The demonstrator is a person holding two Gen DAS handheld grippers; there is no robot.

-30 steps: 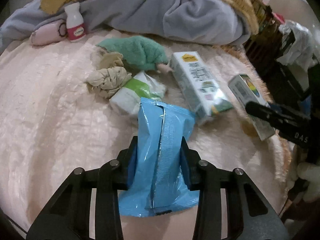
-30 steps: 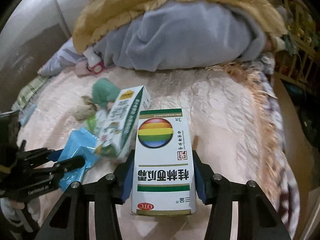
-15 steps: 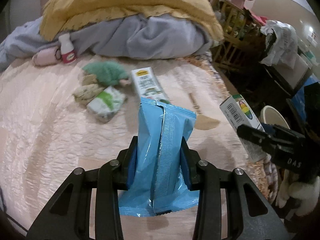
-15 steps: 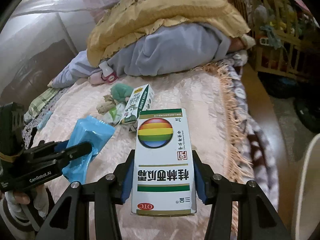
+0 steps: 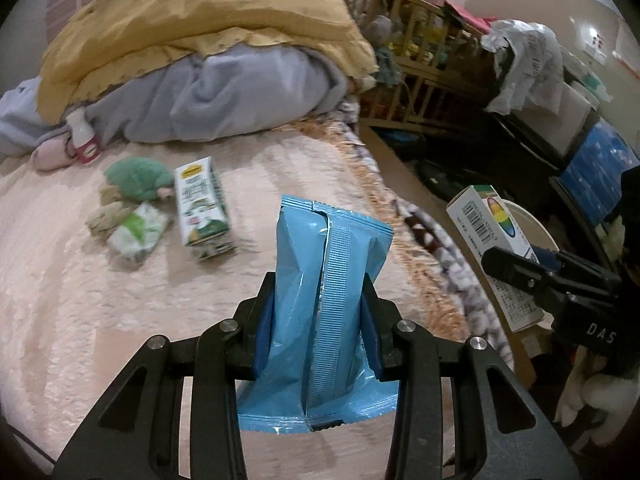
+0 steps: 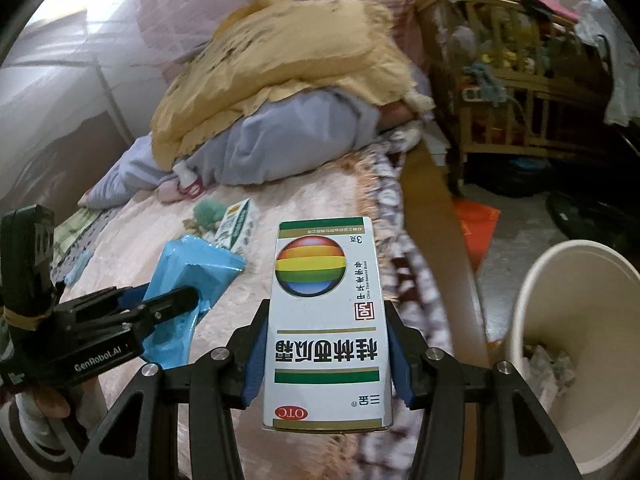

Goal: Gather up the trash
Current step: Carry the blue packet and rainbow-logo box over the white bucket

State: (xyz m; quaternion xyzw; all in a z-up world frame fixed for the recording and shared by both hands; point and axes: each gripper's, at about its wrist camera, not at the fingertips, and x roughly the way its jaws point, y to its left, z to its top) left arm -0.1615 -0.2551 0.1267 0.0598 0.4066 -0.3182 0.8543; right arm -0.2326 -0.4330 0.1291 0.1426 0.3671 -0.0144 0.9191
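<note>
My left gripper is shut on a blue foil snack wrapper, held upright above the pink bedspread. My right gripper is shut on a white medicine box with a rainbow ball; the same box shows at the right of the left wrist view. The wrapper and left gripper appear at the left of the right wrist view. A cream waste bin with crumpled trash inside stands on the floor, right of the box.
On the bed lie a green-and-white carton, a green-white packet, crumpled tissue, a green plush toy and a small bottle. A yellow and grey duvet lies behind. A wooden crib stands beyond the bed's fringed edge.
Both grippers have lifted and pulled back toward the bed's right edge with their loads. The bed items have shrunk into the distance, and the waste bin has come into view.
</note>
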